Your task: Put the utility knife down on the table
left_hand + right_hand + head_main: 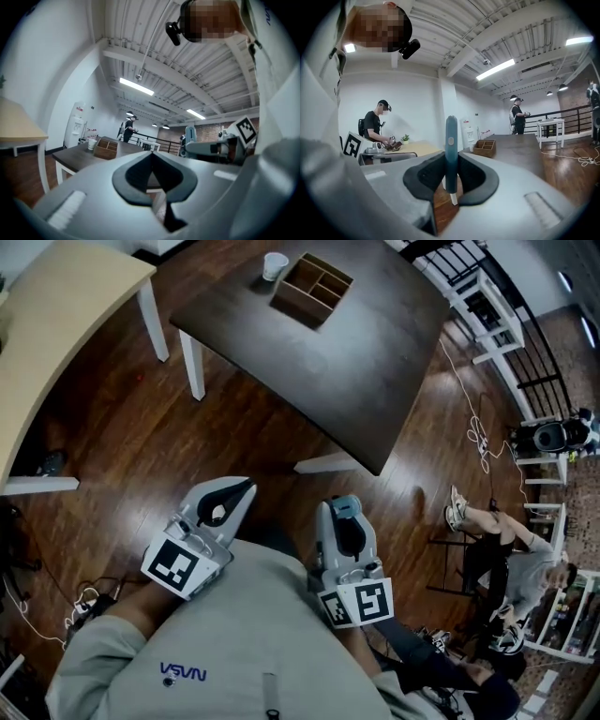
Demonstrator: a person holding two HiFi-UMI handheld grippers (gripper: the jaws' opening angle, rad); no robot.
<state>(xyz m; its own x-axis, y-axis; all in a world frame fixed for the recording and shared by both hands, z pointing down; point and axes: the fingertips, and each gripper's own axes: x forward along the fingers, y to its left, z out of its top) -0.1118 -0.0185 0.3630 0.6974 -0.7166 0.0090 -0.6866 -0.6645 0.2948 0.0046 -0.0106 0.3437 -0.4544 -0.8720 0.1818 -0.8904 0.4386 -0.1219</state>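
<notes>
While clamped between the jaws of the right gripper, well short of the table, utility knife not yet set down; carrying stage, by the look of it; next, probably: reach forward, lower, lay flat, release; long axis upright, blade tip downward; left gripper closed, empty.

The dark table is lying open at 1 o'clock; a wooden organizer and a white cup are crowding its far end.

A loft-like lab — ribbed metal ceiling, strip lights, brick wall, cables across wood floor.
</notes>
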